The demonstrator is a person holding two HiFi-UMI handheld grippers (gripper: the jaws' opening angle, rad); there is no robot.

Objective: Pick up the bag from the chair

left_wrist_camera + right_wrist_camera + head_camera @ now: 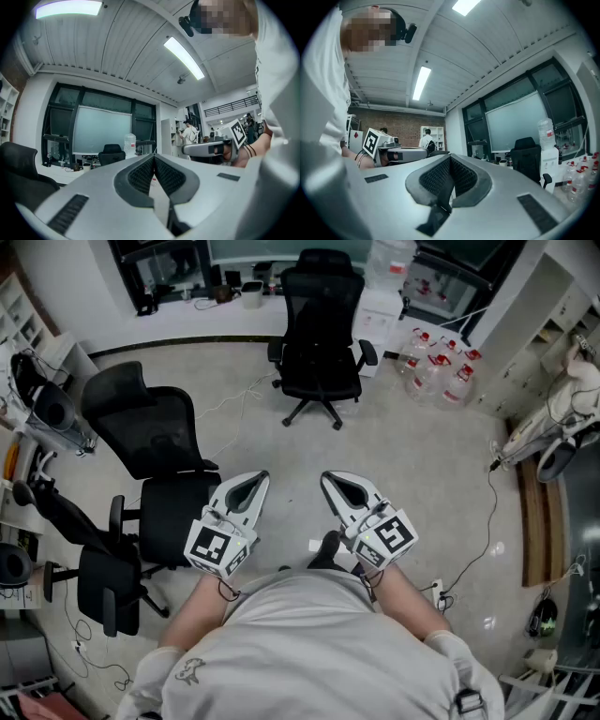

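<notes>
I hold both grippers close to my chest, pointing out over the floor. My left gripper (262, 475) is shut and holds nothing, its tips (153, 157) meeting. My right gripper (325, 478) is shut and empty too, its jaws closed together (450, 157). A black office chair (164, 465) stands just left of the left gripper. A second black chair (321, 329) stands farther ahead by the desk. A third (98, 568) is at the lower left. I cannot make out a bag on any of the dark seats.
Several water bottles (439, 371) stand on the floor at the back right beside a white dispenser (380, 306). A long desk (187, 320) runs along the back. A cable (480, 549) trails over the floor on the right. Shelves and gear line both sides.
</notes>
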